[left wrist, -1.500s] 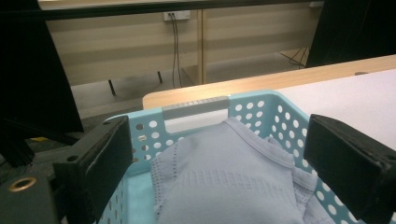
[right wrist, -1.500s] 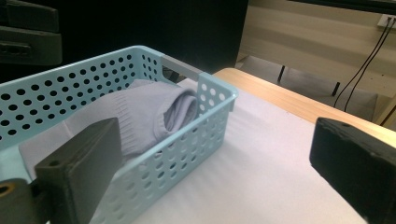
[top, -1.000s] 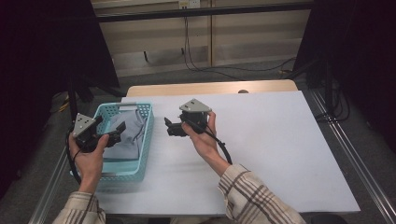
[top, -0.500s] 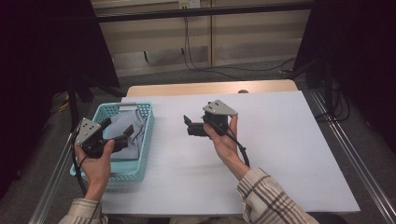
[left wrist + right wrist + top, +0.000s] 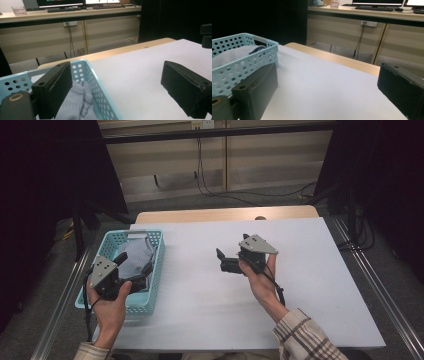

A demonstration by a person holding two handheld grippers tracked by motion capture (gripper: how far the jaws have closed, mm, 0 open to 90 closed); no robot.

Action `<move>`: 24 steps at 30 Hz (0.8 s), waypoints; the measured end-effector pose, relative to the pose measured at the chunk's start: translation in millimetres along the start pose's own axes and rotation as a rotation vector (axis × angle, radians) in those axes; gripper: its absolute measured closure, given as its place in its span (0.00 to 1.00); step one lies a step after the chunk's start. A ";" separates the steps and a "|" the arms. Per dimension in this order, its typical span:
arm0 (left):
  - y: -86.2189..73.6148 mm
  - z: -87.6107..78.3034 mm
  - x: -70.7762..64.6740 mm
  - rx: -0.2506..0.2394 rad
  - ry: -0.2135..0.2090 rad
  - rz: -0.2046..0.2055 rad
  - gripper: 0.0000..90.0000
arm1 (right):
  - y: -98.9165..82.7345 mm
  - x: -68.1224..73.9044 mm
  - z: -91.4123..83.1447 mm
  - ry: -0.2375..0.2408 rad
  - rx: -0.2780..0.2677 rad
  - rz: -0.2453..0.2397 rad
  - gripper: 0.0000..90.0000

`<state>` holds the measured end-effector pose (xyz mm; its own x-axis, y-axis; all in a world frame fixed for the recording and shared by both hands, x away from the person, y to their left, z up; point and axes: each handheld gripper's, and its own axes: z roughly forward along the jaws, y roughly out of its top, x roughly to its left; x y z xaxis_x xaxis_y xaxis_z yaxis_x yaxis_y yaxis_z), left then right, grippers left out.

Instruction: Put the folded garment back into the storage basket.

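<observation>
A light blue perforated basket (image 5: pixel 155 251) stands at the table's left edge with a grey cloth (image 5: pixel 131 256) lying inside it. My left gripper (image 5: pixel 134 264) hovers over the basket's near end, open and empty. In the left gripper view its jaws (image 5: pixel 120 87) stand wide apart, one over the cloth (image 5: pixel 77 100) and one past the basket wall (image 5: pixel 100 82). My right gripper (image 5: pixel 224 261) is held over the middle of the white table top, pointing left toward the basket. It is open with nothing between its jaws (image 5: pixel 329 92). The basket (image 5: pixel 244 62) and cloth (image 5: pixel 234 56) lie ahead of it.
The white table top (image 5: pixel 200 295) has a wooden strip (image 5: pixel 225 213) along its far edge and metal rails (image 5: pixel 380 290) on both sides. Cables hang at a cabinet (image 5: pixel 200 165) behind it. The other gripper (image 5: pixel 207 35) shows at the right edge of the left gripper view.
My right gripper has moved to the right, away from the basket. My left gripper has drifted toward the basket's near end. Both stayed open and empty.
</observation>
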<state>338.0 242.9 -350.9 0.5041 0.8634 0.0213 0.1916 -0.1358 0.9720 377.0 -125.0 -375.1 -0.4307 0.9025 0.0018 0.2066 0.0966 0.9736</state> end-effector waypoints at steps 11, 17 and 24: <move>-8.3 -4.9 -23.3 0.003 -0.008 0.002 0.11 | -10.7 -28.5 -37.2 -0.057 -0.024 0.001 0.03; -13.7 -4.2 -33.1 0.005 -0.015 0.012 0.11 | -21.2 -43.8 -56.5 -0.091 -0.025 0.004 0.03; -18.5 -10.7 -39.1 0.025 0.004 0.033 0.09 | -30.4 -58.1 -81.2 -0.124 -0.024 0.010 0.03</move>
<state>305.7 216.8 -367.3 0.5068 0.8604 0.0544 0.1960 -0.1764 0.9646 324.4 -214.4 -386.4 -0.3169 0.9483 -0.0153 0.1883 0.0788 0.9789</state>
